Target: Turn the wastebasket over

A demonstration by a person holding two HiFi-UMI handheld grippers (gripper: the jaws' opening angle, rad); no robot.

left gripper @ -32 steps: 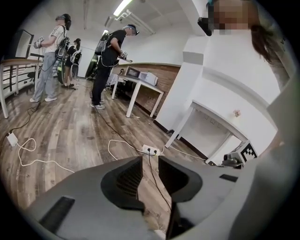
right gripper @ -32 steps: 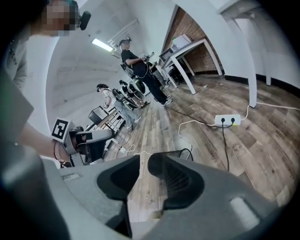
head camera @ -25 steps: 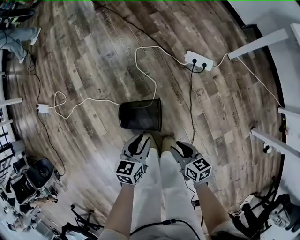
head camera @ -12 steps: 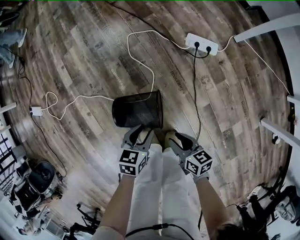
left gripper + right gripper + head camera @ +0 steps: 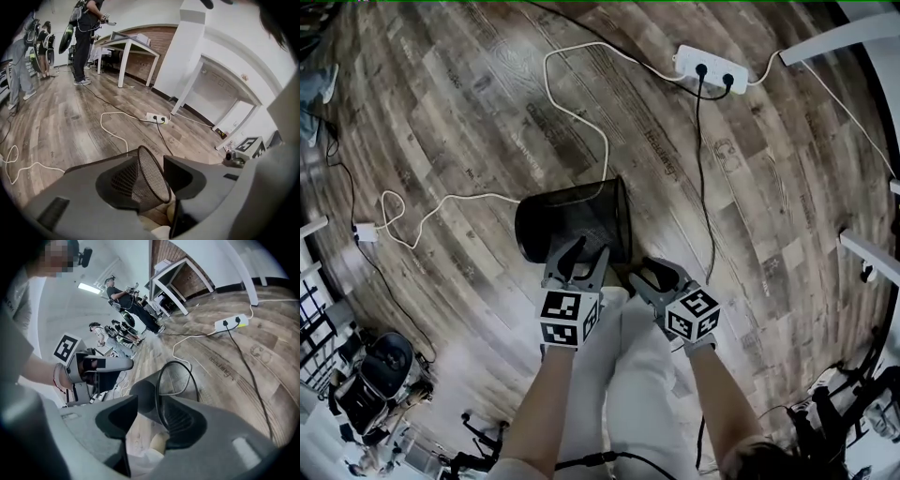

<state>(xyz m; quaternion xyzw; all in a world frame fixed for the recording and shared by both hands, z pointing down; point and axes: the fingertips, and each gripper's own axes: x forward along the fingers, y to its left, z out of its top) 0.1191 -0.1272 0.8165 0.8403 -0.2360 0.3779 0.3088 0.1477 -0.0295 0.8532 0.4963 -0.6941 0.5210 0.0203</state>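
Left tongs (image 5: pixel 586 253) and right tongs (image 5: pixel 647 272) stand apart, their jaws just opened wider. They clamp nothing, though the rim sits in line between each pair. The black mesh wastebasket (image 5: pixel 572 223) lies on its side on the wooden floor (image 5: pixel 750 234), at the left tongs' twelve o'clock. This looks like the approach; next, both must close on the rim.

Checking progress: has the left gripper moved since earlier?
Yes. The left gripper moved toward the wastebasket; its jaws have just been opening, with it between them.
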